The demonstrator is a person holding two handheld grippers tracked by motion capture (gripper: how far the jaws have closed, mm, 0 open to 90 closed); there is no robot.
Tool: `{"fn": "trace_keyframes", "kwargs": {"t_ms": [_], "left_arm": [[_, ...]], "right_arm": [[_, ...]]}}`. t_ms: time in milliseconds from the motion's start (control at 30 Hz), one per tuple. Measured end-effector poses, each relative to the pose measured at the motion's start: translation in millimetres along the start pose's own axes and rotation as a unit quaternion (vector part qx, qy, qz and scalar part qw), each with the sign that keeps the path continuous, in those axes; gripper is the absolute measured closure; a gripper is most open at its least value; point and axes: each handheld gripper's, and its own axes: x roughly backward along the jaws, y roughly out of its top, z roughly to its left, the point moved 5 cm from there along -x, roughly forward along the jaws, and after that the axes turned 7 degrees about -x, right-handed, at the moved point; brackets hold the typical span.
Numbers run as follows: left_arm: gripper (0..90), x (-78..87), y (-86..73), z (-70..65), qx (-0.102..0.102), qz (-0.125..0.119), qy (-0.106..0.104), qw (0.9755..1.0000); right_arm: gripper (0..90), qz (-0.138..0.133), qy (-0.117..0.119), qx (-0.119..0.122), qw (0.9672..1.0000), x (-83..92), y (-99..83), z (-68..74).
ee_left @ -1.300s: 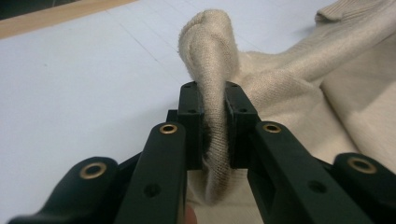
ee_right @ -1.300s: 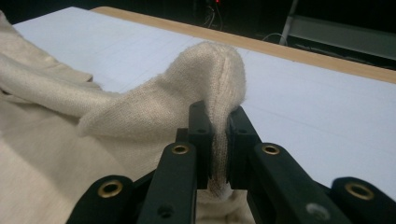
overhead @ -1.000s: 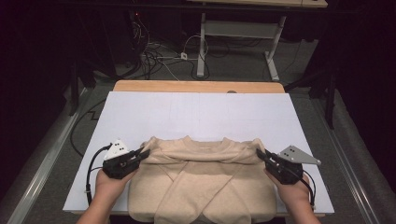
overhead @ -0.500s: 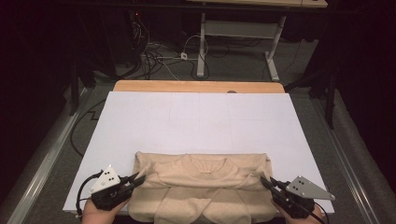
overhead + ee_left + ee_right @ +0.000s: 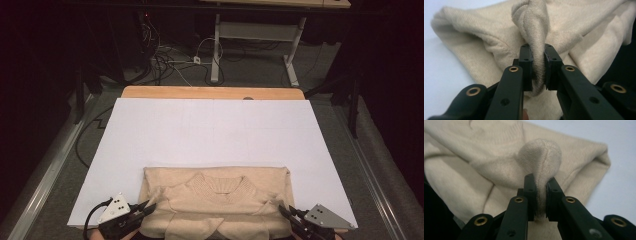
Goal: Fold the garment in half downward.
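A cream knitted sweater [image 5: 220, 200] lies folded at the near edge of the white table top [image 5: 210, 130], neckline up. My left gripper [image 5: 152, 204] is at its near left corner, shut on a bunched fold of the sweater [image 5: 534, 37]. My right gripper [image 5: 281, 210] is at the near right corner, shut on another pinch of the knit [image 5: 541, 157]. In the left gripper view the black jaws squeeze the fabric [image 5: 537, 67] between the pads. In the right gripper view the cloth [image 5: 541, 195] bulges out above the jaws.
The white top ends at a wooden strip [image 5: 212, 92] along the far side. Beyond it cables [image 5: 165, 60] lie on the floor beside a white table frame [image 5: 250, 35]. A grey rail [image 5: 45, 165] runs along the left.
Both grippers have drawn toward the near edge of the table, pulling the sweater's upper part down with them. The sweater now lies nearer and flatter, with its neckline showing.
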Motion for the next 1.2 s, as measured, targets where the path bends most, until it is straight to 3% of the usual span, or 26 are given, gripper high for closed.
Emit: {"fn": "trace_keyframes", "kwargs": {"t_ms": [133,500,600,733,900,967,1200], "left_arm": [[77.4,-6.4,-5.1,2.6,0.022,0.005,-0.008,0.9997],[76.7,-7.0,-5.5,0.8,0.023,0.0,-0.001,0.9997],[75.1,-6.8,-4.2,0.7,0.025,0.0,-0.003,0.9997],[61.3,-2.6,-1.7,1.6,0.023,-0.01,-0.003,0.9997],[43.1,2.8,1.3,6.5,0.038,-0.017,0.009,0.9991],[37.8,4.3,2.4,9.1,0.048,-0.021,0.008,0.9986],[17.4,4.3,3.7,13.0,0.052,-0.014,0.028,0.9982]], "right_arm": [[82.4,0.008,0.003,-0.006,0.9999,-4.6,-6.1,-1.5],[81.4,0.003,0.016,-0.005,0.9999,-5.5,-7.0,-3.1],[76.5,0.005,0.02,-0.009,0.9998,-5.1,-6.3,-3.6],[65.0,0.005,0.024,-0.02,0.9995,-3.3,-3.5,-6.4],[49.5,-0.005,0.031,-0.031,0.999,0.2,-0.2,-8.7],[42.7,-0.014,0.03,-0.035,0.9989,1.9,2.4,-9.8],[19.6,-0.039,0.015,-0.046,0.998,6.1,7.5,-14.9]]}}
